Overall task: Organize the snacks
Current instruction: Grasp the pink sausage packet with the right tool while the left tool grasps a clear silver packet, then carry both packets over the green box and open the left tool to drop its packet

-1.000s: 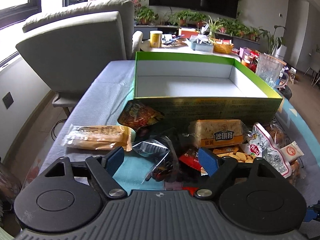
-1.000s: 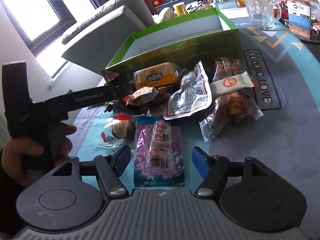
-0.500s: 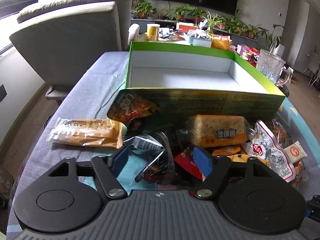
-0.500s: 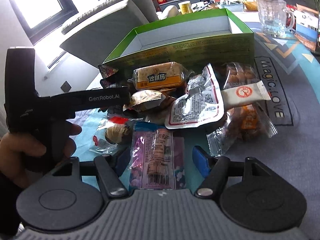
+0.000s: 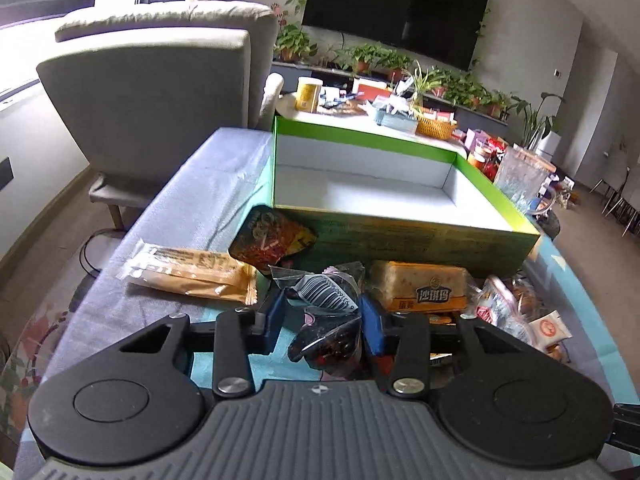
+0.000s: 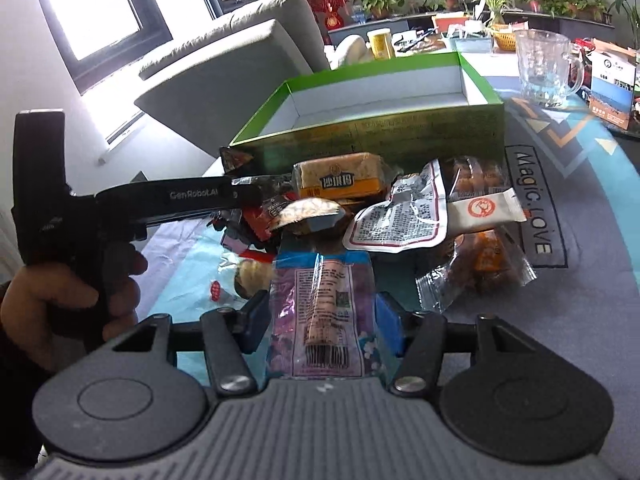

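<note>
A table covered by a grey and teal cloth [image 6: 592,240] carries an open green box [image 5: 400,236], a long orange packet [image 5: 192,270] to its left, a glass mug [image 6: 546,68], and heaped snack packets [image 6: 396,220].

A green box [image 5: 400,236] stands open-topped across the far side of the surface [image 5: 200,184], its near wall rising directly behind a crowded heap of snack packets [image 6: 396,216] that blocks any low approach. The box interior [image 5: 384,196] lies unobstructed from above. To the left, a grey stretch of surface runs bare alongside the box, bounded by an armchair [image 5: 160,92]. A glass mug [image 6: 546,68] stands near the box's far right corner, and a long orange packet [image 5: 192,272] lies across the left front.
</note>
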The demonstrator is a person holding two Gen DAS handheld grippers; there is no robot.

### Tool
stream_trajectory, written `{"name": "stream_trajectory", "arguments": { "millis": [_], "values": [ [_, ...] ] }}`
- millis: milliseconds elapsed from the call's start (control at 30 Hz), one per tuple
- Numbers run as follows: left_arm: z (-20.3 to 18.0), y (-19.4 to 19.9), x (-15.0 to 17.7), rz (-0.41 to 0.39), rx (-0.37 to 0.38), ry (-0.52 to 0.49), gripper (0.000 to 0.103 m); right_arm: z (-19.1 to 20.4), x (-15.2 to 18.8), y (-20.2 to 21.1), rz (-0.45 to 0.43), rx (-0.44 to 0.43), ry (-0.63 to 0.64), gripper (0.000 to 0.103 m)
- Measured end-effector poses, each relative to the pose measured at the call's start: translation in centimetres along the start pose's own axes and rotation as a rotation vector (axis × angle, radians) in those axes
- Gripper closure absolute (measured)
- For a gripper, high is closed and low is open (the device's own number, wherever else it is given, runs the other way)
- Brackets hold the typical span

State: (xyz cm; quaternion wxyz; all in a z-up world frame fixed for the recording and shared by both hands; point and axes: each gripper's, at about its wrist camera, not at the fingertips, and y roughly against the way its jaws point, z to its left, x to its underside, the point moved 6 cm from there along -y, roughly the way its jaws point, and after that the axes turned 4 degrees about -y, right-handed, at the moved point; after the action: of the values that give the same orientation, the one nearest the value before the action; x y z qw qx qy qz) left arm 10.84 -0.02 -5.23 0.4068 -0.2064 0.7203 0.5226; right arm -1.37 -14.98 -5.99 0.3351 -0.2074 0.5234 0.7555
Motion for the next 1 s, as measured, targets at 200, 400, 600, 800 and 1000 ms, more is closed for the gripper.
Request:
{"name": "stream_trajectory", "arguments": {
  "millis": [200, 400, 600, 800, 1000],
  "values": [
    [-0.4, 2.6, -0.7, -0.072, 0.007, -0.012, 0.065, 0.2, -0.3, 1.5, -0.054, -0.001, 0.003, 0.050],
    [-1.4, 4.5, -2.0, -0.145, 0.020, -0.036, 0.064, 0.3, -1.2, 2.8, -0.122, -0.005, 0.000, 0.050],
    [-1.8, 4.9, -3.0, -0.177, 0.025, -0.046, 0.064, -0.2, -3.4, 3.4, -0.181, 0.008, -0.017, 0.050],
    [-2.6, 4.4, -2.3, -0.226, -0.011, -0.161, 0.064, -1.0, -3.4, 2.8, -0.179, 0.004, -0.040, 0.050],
    [-2.3, 4.8, -2.3, -0.257, 0.028, -0.113, 0.063, -1.6, -2.9, 2.3, -0.150, 0.006, -0.068, 0.050]
  ]
}}
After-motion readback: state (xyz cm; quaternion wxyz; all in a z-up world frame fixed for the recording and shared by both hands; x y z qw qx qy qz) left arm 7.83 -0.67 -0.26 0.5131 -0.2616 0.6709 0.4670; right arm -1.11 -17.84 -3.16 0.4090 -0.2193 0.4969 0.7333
